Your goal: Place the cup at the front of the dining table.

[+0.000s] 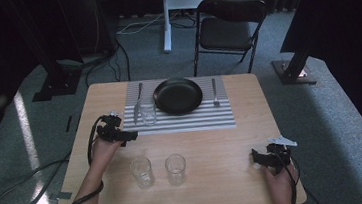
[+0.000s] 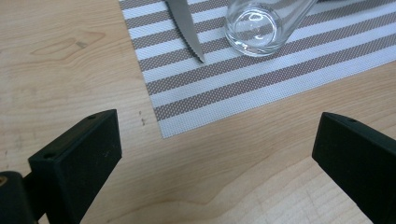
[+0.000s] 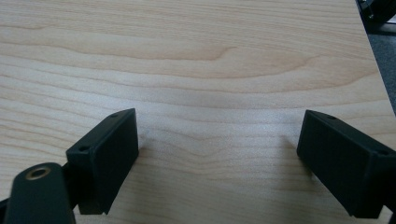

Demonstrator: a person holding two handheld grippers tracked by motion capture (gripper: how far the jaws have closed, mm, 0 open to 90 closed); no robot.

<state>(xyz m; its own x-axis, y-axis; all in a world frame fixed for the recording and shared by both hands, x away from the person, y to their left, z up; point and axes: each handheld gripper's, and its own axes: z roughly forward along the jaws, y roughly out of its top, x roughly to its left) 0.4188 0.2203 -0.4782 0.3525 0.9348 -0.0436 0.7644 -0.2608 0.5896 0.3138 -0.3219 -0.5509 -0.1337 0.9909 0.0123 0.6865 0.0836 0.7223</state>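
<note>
Left gripper view crops the glass (image 2: 261,23) and knife (image 2: 187,28) at the top edge.

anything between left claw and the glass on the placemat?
No object: bare table, then placemat edge, between left claw and glass, in the left gripper view.

The high camera is looking forward and down from above my side of the pale wooden counter (image 1: 213,144), taking in its whole top. The camera on my left tool (image 2: 210,154) is looking along black jaws, close over the counter, catching the striped woven placemat (image 2: 243,84) corner and clear drinking glass (image 2: 257,25) that the high view shares. My right tool (image 3: 217,154) camera is facing bare wood.
</note>
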